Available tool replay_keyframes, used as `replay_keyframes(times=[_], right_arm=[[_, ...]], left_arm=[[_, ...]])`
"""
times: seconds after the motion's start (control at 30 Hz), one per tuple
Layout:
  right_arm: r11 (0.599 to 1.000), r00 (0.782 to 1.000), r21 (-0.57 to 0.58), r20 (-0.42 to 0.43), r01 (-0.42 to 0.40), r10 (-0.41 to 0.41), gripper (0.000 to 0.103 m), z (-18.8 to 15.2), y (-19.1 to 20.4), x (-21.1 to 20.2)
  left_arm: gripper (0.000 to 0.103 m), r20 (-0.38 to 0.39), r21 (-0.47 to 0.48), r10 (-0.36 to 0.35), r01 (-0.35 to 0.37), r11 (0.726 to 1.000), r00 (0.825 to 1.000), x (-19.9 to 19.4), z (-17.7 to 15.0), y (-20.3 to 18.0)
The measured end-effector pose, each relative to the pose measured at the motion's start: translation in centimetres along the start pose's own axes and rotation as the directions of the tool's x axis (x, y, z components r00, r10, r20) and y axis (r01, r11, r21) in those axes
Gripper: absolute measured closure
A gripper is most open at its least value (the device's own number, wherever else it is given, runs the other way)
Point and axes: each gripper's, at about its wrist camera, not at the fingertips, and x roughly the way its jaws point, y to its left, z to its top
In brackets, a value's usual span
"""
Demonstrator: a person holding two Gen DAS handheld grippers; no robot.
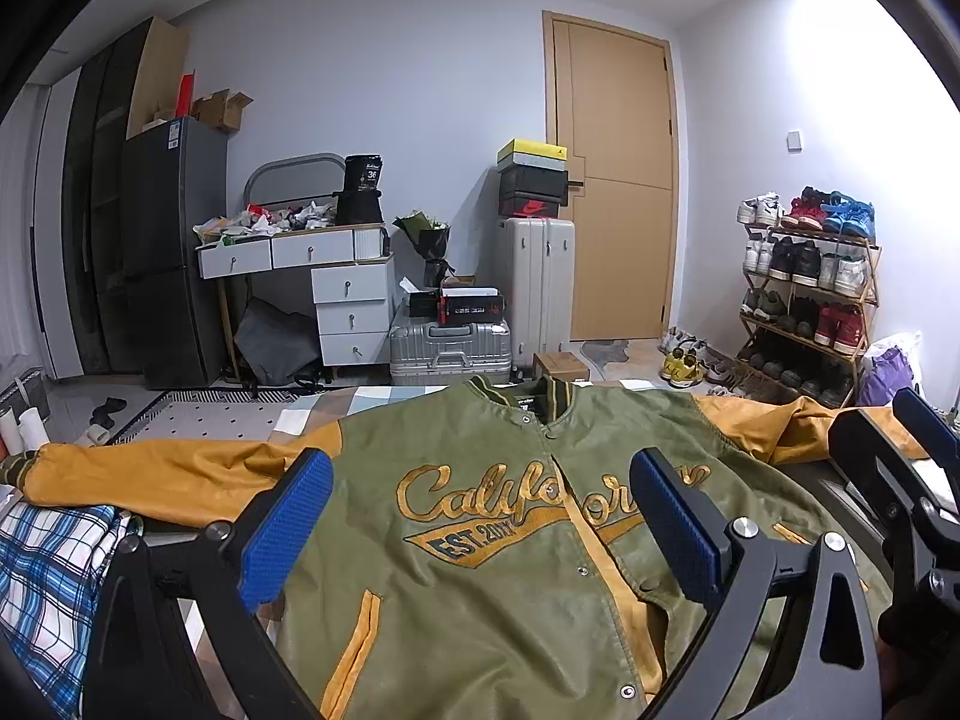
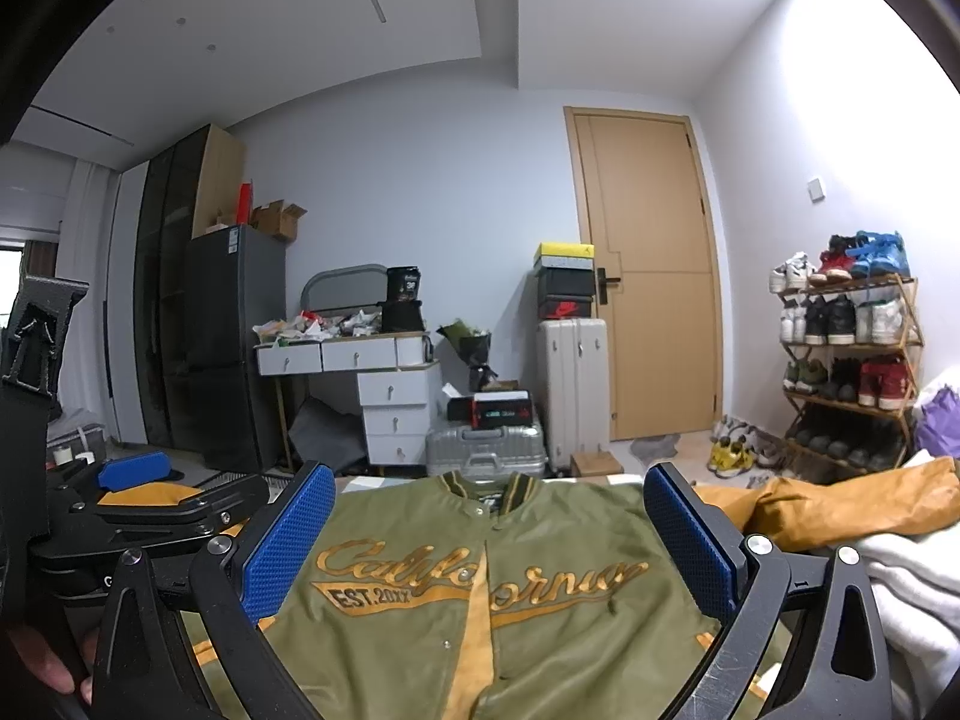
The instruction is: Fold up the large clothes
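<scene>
The olive-green bomber jacket (image 1: 480, 588) has mustard-yellow sleeves, yellow script lettering and a yellow front placket. The blue-and-white checked cloth (image 1: 48, 576) lies at left. The left gripper (image 1: 480, 534) and the right gripper (image 2: 489, 546) have black frames with blue textured pads.

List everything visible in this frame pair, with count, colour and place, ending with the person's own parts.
varsity jacket: one, olive green with mustard sleeves, spread flat front-up on the bed, sleeves out to both sides
plaid cloth: one, blue and white, at the jacket's left
door: one, tan, shut, back wall
shoe rack: one, wooden, full of sneakers, right wall
suitcases: two, silver, one lying flat, one upright beside the door
shoeboxes: stack, yellow, black and red, on the upright suitcase
drawer desk: one, white, cluttered top
fridge: one, dark grey, left
left hand-held gripper: blue pads, open above the jacket
right hand-held gripper: blue pads, open above the jacket
</scene>
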Motion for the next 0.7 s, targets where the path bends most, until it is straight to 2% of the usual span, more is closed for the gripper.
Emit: replay_keyframes(times=[0.2,0.37,0.7], right_arm=[[1.0,1.0,0.003,0.002,0.004,-0.004,0.0,0.1,-0.1,-0.1],[1.0,0.998,0.018,0.057,0.013,-0.014,0.0,0.3,-0.2,-1.0],[0.999,0.999,0.038,0.038,-0.003,0.002,0.0,0.4,-0.6,-0.9]], left_arm=[[0.006,-0.001,-0.002,-0.001,0.001,1.0,1.0,0.0,0.0,0.0],[0.006,-0.004,-0.004,-0.003,0.003,1.0,1.0,0.1,0.1,-0.2],[0.006,-0.004,0.009,0.005,-0.005,1.0,1.0,0.2,0.2,-0.7]])
